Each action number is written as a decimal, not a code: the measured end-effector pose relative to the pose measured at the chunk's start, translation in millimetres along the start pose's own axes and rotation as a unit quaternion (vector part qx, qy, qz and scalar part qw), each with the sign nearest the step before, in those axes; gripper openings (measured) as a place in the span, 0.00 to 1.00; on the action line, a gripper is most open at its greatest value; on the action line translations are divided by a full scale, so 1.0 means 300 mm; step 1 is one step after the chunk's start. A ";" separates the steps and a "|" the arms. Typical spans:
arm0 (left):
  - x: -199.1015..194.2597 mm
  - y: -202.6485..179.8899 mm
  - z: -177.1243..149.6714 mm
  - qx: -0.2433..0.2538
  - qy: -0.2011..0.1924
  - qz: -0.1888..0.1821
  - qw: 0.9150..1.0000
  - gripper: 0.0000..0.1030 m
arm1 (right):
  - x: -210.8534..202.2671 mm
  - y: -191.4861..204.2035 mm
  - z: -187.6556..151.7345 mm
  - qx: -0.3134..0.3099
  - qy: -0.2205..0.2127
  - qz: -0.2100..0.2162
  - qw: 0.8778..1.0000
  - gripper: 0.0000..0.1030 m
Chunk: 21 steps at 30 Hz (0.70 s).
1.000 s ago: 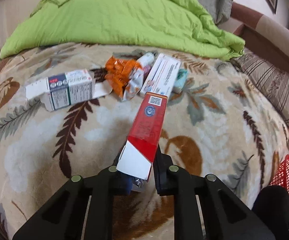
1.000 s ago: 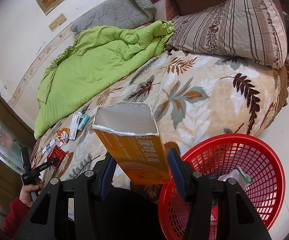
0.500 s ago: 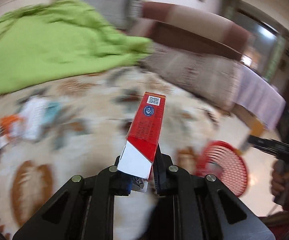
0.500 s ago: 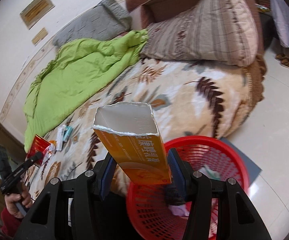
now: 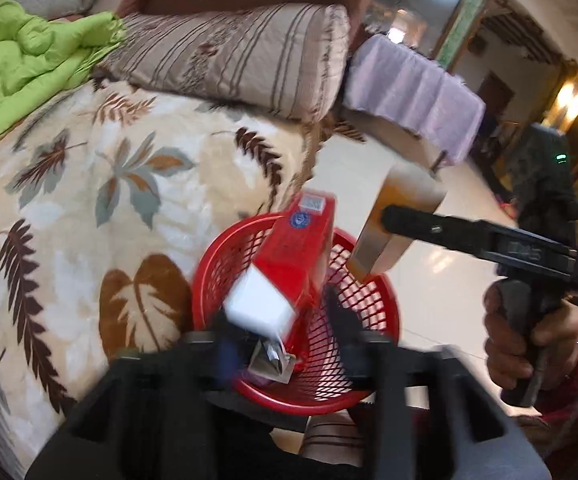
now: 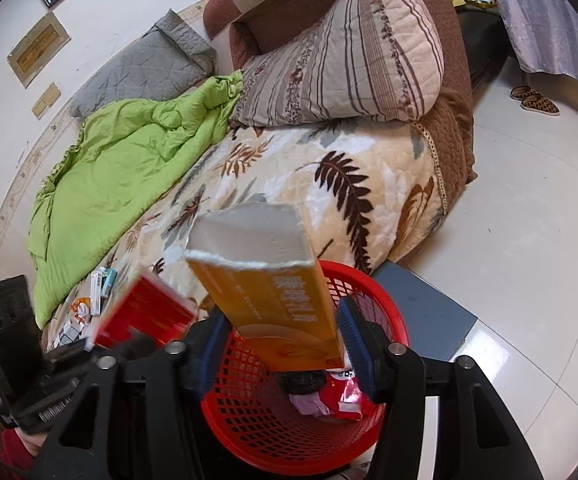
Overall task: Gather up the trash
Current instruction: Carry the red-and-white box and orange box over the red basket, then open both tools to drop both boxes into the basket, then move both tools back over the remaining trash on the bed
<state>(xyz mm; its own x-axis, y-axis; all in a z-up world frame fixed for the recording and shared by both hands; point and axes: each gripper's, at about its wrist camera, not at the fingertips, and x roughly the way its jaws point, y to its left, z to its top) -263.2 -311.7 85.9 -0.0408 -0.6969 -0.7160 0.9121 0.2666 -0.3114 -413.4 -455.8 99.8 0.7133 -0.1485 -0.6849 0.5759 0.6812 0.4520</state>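
Left wrist view, left to right: green quilt (image 5: 29,64) at upper left; leaf-print blanket (image 5: 89,200) covering the bed across the left half; striped pillow (image 5: 241,56) at upper centre; red basket (image 5: 369,344) on the floor at lower centre. Your left hand-held gripper (image 5: 281,320) shows its fingers spread, the red-and-white box (image 5: 289,264) blurred between them over the basket; contact with either finger cannot be told. At right of frame, your right hand-held gripper (image 5: 401,216) grips the orange box (image 5: 397,224) above the basket's far rim. Right wrist view, left to right: loose wrappers and cartons (image 6: 89,308) on the bed at lower left; red-and-white box (image 6: 145,316); orange box (image 6: 277,300) at centre between the right hand-held gripper's (image 6: 281,344) blue pads, directly over the basket (image 6: 265,440), which holds crumpled packets (image 6: 329,400).
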 end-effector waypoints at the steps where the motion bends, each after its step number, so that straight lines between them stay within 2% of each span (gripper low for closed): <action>1: -0.010 0.000 -0.006 -0.003 -0.009 -0.001 1.000 0.56 | 0.001 0.000 -0.001 -0.003 0.002 -0.007 1.000 0.74; 7: -0.118 0.058 -0.019 -0.021 -0.042 0.033 0.998 0.57 | -0.002 0.012 0.011 -0.013 -0.011 0.003 1.000 0.75; 9: -0.159 0.093 -0.025 -0.038 -0.056 0.051 0.996 0.64 | 0.013 0.028 0.015 -0.012 -0.010 0.011 1.000 0.75; 11: -0.214 0.141 -0.045 -0.063 -0.075 0.071 0.993 0.66 | 0.033 0.058 0.016 -0.015 -0.004 0.023 1.000 0.75; 16: -0.368 0.295 -0.110 -0.136 -0.112 0.121 0.977 0.69 | 0.098 0.216 0.007 -0.066 0.013 0.064 0.996 0.75; 21: -0.518 0.437 -0.195 -0.186 -0.137 0.165 0.959 0.71 | 0.186 0.446 -0.029 -0.146 0.037 0.107 0.983 0.75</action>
<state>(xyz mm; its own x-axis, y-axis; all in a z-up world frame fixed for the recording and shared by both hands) -161.2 -129.5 119.8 0.3795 -0.6689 -0.6391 0.6464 0.6860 -0.3341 -300.0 -366.7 117.0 0.7684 0.0662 -0.6365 0.2688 0.8693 0.4148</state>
